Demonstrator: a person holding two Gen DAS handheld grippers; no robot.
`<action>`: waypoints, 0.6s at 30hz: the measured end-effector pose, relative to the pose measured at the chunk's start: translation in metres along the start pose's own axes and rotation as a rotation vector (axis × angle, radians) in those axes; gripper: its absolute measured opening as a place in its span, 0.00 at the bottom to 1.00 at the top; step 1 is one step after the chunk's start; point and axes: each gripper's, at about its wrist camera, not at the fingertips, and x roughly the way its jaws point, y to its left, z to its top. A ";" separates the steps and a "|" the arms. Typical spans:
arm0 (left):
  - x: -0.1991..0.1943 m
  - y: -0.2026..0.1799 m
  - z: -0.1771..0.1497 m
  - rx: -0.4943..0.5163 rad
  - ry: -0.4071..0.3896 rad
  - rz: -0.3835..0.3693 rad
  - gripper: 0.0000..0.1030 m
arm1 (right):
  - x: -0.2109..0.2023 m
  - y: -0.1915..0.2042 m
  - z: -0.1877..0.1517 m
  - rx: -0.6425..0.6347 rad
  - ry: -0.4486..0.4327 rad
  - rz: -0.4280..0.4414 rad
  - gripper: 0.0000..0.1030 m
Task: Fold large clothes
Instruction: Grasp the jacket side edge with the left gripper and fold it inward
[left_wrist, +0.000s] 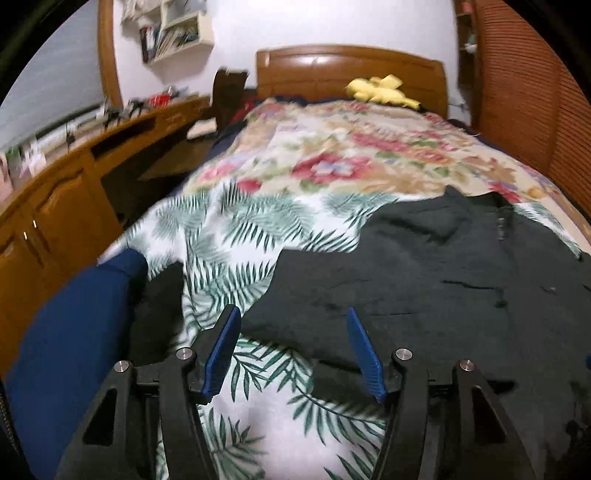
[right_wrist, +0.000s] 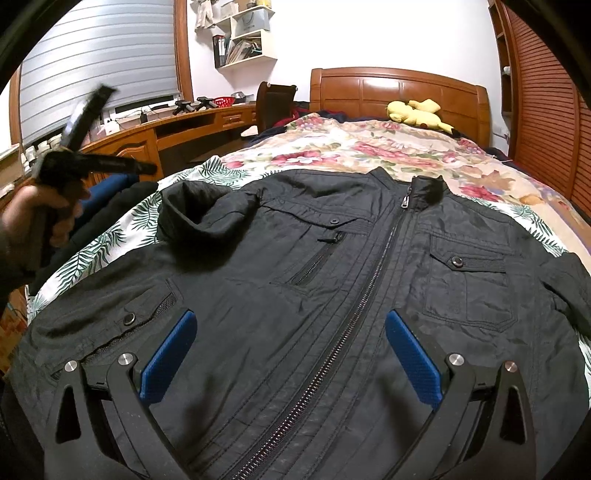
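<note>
A black jacket (right_wrist: 332, 295) lies face up across the middle of the right wrist view, zipped to the collar, on a palm-leaf sheet (right_wrist: 122, 229) that covers the near end of the bed (right_wrist: 399, 88). Its sleeve at centre left is folded in over the chest. The right gripper (right_wrist: 291, 354) hangs at the bottom of that frame, blue pads spread wide above the hem with nothing between them. At the left edge a hand (right_wrist: 40, 214) holds the left gripper (left_wrist: 291, 350) (blurred here). In the left wrist view its jaws stand partly apart and empty at lower centre, over the jacket's edge and the sheet. A yellow plush toy (right_wrist: 417, 110) rests near the headboard, upper right.
</note>
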 end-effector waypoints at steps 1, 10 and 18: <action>0.010 0.002 -0.002 -0.010 0.019 0.003 0.60 | 0.000 0.000 0.000 0.000 0.001 0.000 1.00; 0.070 0.011 -0.009 -0.077 0.173 -0.025 0.60 | 0.003 0.000 0.000 0.001 0.011 0.003 1.00; 0.086 0.007 0.003 -0.043 0.176 -0.043 0.11 | 0.003 0.002 0.000 0.001 0.004 0.003 1.00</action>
